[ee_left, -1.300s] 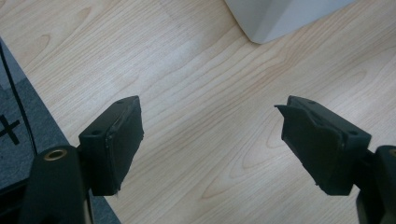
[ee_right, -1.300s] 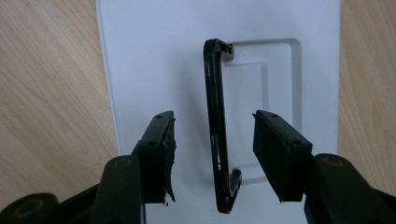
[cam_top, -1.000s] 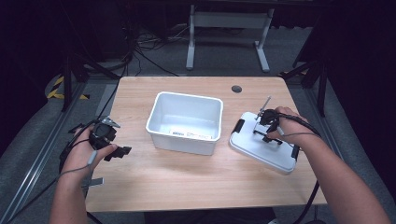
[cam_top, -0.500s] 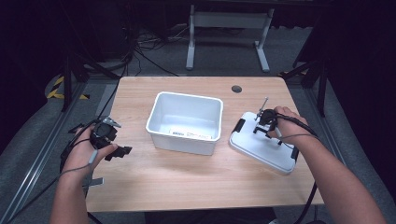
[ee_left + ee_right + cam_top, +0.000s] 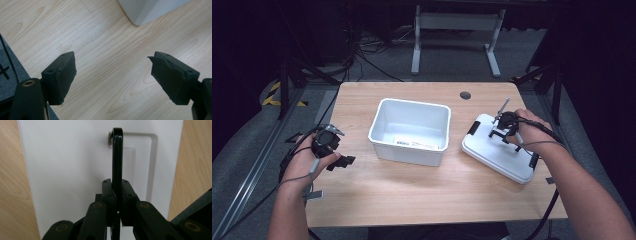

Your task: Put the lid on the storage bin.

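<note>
A white plastic bin [image 5: 411, 131] stands open in the middle of the wooden table [image 5: 422, 195]. Its white lid [image 5: 502, 150] lies flat to the right, with black latches at its ends. My right gripper [image 5: 501, 131] is above the lid and shut on the lid's black handle [image 5: 117, 155], which stands raised from its recess in the lid [image 5: 65, 170]. My left gripper [image 5: 343, 161] hovers low over bare wood left of the bin, jaws wide open with nothing between its fingers [image 5: 61, 75]. A corner of the bin [image 5: 150, 10] appears beyond them.
A small dark round grommet [image 5: 465, 95] sits in the table near its far edge. Dark floor with cables and a metal stand frame [image 5: 457, 30] lies beyond the table. Bare wood stretches along the near edge.
</note>
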`<action>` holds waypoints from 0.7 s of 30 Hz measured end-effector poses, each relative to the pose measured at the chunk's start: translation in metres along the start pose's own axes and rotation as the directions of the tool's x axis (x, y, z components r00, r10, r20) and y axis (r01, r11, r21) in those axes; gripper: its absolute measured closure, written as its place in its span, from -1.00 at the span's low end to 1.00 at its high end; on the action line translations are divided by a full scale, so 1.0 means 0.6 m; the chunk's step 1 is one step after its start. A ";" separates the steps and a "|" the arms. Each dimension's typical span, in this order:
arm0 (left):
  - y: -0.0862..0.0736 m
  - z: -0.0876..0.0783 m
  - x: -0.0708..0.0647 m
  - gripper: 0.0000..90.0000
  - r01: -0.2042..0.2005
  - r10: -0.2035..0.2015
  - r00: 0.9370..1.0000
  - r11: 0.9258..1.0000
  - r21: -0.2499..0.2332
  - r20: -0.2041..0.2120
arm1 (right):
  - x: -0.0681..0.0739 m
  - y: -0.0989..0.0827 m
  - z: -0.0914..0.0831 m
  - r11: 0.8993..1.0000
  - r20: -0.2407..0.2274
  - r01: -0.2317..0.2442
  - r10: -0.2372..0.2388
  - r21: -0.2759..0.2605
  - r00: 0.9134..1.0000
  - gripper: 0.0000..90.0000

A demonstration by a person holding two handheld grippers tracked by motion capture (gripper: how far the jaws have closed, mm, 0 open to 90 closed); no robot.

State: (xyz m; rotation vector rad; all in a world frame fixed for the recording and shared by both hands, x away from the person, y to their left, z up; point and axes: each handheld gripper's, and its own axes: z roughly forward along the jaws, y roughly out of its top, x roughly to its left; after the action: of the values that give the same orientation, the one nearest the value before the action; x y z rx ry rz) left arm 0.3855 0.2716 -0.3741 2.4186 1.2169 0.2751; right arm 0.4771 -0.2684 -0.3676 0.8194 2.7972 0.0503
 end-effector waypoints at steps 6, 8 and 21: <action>0.009 0.003 -0.001 -0.55 -0.017 0.017 1.000 1.000 -0.002 0.002 | -0.003 -0.006 -0.035 1.000 0.023 -0.003 0.004 -0.026 1.000 0.88; 0.011 0.004 -0.001 -0.55 -0.018 0.018 1.000 1.000 -0.003 0.003 | -0.004 -0.006 -0.040 1.000 0.028 -0.001 0.002 -0.031 1.000 0.88; 0.014 0.005 0.001 -0.55 -0.011 0.011 1.000 1.000 0.000 0.004 | -0.008 0.001 -0.104 0.998 0.066 0.023 -0.019 -0.063 0.998 0.88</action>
State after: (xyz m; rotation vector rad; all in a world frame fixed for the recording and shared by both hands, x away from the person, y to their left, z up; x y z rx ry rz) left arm 0.3931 0.2666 -0.3732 2.4259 1.2019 0.2737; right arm 0.4674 -0.2686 -0.3055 0.7630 2.7271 0.1068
